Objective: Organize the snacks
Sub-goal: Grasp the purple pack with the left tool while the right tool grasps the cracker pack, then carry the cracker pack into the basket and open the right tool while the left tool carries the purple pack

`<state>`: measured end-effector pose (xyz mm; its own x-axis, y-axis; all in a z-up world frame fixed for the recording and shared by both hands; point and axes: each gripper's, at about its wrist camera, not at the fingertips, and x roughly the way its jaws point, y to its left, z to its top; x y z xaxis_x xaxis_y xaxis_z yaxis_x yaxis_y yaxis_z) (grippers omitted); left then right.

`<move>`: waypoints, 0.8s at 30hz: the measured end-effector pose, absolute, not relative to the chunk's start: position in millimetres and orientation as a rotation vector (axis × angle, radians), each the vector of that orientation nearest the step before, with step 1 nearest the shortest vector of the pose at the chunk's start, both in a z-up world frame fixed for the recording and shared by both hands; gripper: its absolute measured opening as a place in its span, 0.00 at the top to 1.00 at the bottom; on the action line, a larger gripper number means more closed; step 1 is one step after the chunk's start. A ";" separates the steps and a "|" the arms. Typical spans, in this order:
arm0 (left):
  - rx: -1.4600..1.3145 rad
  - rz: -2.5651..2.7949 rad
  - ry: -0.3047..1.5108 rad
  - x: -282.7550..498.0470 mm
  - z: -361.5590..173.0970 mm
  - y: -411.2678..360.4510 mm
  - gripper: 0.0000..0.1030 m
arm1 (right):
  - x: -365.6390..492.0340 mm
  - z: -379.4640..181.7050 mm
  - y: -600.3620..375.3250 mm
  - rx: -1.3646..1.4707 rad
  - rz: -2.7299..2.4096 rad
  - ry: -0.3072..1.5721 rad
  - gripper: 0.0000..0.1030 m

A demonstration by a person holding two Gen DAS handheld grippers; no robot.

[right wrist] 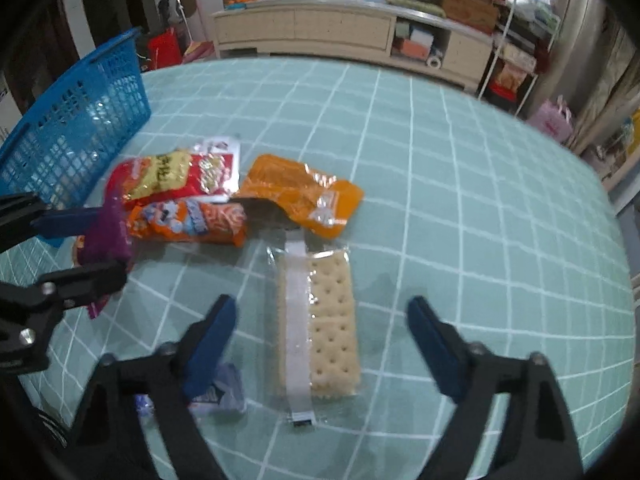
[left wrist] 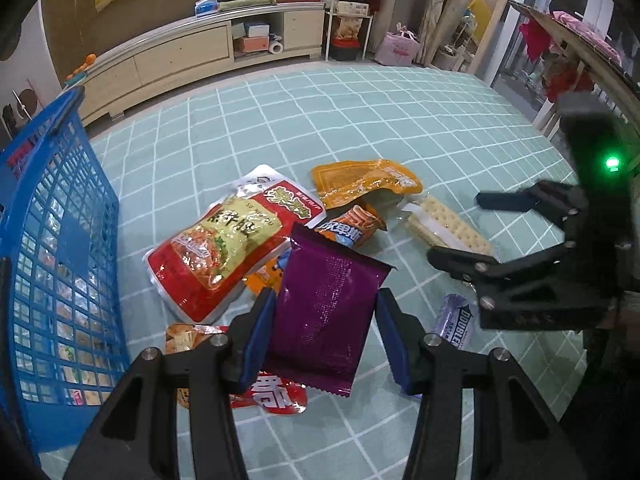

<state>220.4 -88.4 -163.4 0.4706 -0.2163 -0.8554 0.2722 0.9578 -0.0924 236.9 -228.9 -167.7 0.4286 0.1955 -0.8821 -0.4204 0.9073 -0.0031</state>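
Observation:
My left gripper (left wrist: 324,320) is shut on a purple snack packet (left wrist: 328,304) and holds it above the snack pile; it also shows in the right wrist view (right wrist: 108,232). Below lie a red-and-yellow packet (left wrist: 224,248), an orange pouch (left wrist: 360,182) and an orange-and-blue packet (right wrist: 188,220). My right gripper (right wrist: 320,320) is open, its fingers either side of a clear-wrapped cracker pack (right wrist: 320,328) on the table. The blue basket (left wrist: 52,240) stands at the left with several snacks inside.
The table has a teal checked cloth (left wrist: 360,112). A small lilac gum pack (left wrist: 456,320) lies near my right gripper. A red packet (left wrist: 272,400) lies under my left gripper. A cabinet (left wrist: 180,52) and shelves stand behind the table.

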 end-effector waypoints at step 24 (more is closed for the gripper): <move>-0.017 -0.286 0.888 161.8 -96.7 -56.4 0.53 | 169.3 -85.6 -198.1 -0.229 0.422 0.923 0.55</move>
<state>161.8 -56.4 -96.7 0.5957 -0.2535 -0.7621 0.2398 0.9617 -0.1325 169.3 -198.1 -85.6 0.5296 0.2536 -0.8095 -0.4464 0.8948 -0.0118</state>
